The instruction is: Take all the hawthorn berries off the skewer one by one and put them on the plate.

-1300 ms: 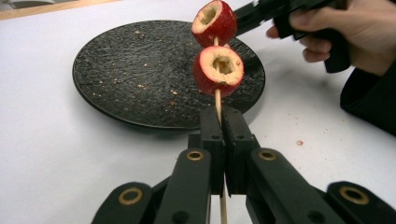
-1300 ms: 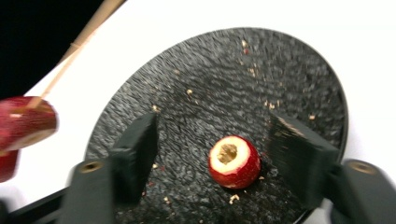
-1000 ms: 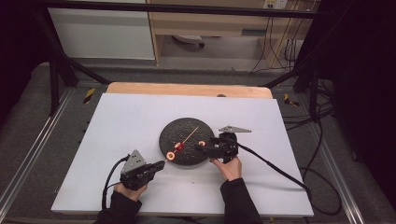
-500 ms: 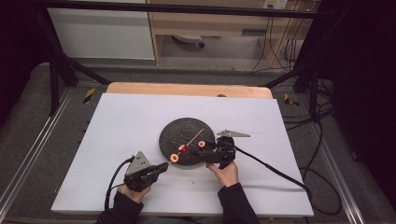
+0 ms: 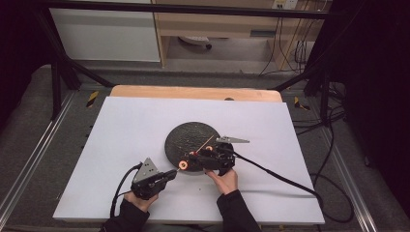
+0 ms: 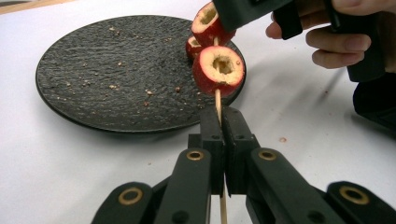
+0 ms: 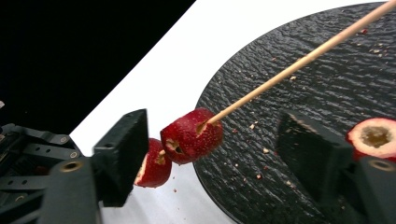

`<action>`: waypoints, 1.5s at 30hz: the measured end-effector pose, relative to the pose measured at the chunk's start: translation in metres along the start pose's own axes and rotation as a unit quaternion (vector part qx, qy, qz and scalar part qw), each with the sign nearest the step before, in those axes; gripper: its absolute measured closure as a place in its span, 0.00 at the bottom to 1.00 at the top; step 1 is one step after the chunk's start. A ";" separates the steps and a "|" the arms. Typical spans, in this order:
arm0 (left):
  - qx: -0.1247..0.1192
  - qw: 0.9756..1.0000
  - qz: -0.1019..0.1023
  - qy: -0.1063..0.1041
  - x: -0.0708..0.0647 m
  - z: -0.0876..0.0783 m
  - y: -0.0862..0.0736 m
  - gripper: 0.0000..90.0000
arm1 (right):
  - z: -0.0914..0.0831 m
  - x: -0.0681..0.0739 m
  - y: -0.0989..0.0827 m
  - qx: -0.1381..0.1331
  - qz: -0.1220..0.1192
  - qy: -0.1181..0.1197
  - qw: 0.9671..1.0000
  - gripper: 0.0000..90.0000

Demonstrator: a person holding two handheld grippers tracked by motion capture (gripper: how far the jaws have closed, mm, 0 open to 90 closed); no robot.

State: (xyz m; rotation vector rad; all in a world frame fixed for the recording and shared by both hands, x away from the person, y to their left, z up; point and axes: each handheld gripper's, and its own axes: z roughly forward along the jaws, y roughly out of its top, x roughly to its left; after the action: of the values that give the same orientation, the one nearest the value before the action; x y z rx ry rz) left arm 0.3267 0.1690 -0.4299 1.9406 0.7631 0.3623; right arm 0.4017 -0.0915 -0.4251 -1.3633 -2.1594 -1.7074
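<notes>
- skewer (image 6: 217,100), a thin wooden stick, runs from the left gripper (image 5: 170,175) up and away toward the dark round plate (image 5: 181,137), its long axis slanting across the plate's near rim.
- left gripper's jaws are clenched on the stick's near end; in the left gripper view the stick rises straight out of the closed jaws.
- two cored red fruit pieces sit on the stick: the near fruit (image 6: 218,70) is close above the left jaws, and the second fruit (image 6: 208,23) is farther along, beside the right gripper (image 7: 215,158).
- right gripper's jaws stand released, wide apart, one on each side of the threaded fruit; in the right gripper view the second fruit (image 7: 191,135) hangs between them, touching neither as far as can be told, with the near fruit (image 7: 154,163) against the left-hand jaw.
- loose fruit piece (image 7: 376,135), also cored, lies on the plate at the far right of that view.
- the relation that matters: the stick crosses the right jaws' gap roughly at a right angle, so they would close across the fruit, not along the stick. the right hand (image 5: 223,180) is nearer the fruit.
- my reading is that fruit is being slid along or pulled off the stick; which one cannot be told.
- white table (image 5: 121,125) carries crumbs near the plate.
</notes>
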 end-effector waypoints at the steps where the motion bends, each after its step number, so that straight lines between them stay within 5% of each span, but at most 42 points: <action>1: 0.000 1.000 0.001 0.000 0.000 0.000 0.000 0.98 | 0.000 0.000 0.000 0.000 0.000 0.000 1.000 0.36; 8: -0.001 1.000 0.001 -0.003 -0.002 0.001 0.000 0.98 | 0.002 -0.001 -0.001 0.008 0.010 0.020 1.000 0.57; 15: 0.002 1.000 0.004 -0.003 -0.002 0.002 0.000 0.98 | 0.001 -0.001 0.000 0.006 0.007 0.030 0.999 0.66; 26: -0.007 1.000 0.003 -0.004 -0.002 -0.001 0.001 0.98 | -0.004 -0.001 0.007 0.002 0.007 0.028 1.000 0.67; 45: -0.019 1.000 0.005 -0.004 -0.001 -0.007 0.002 0.98 | -0.029 -0.012 0.044 -0.019 -0.019 -0.019 0.999 0.67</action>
State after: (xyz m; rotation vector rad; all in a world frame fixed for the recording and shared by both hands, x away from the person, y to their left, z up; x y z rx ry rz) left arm 0.3226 0.1723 -0.4253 1.9093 0.7373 0.3727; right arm 0.4252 -0.1223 -0.3881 -1.3835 -2.1983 -1.7581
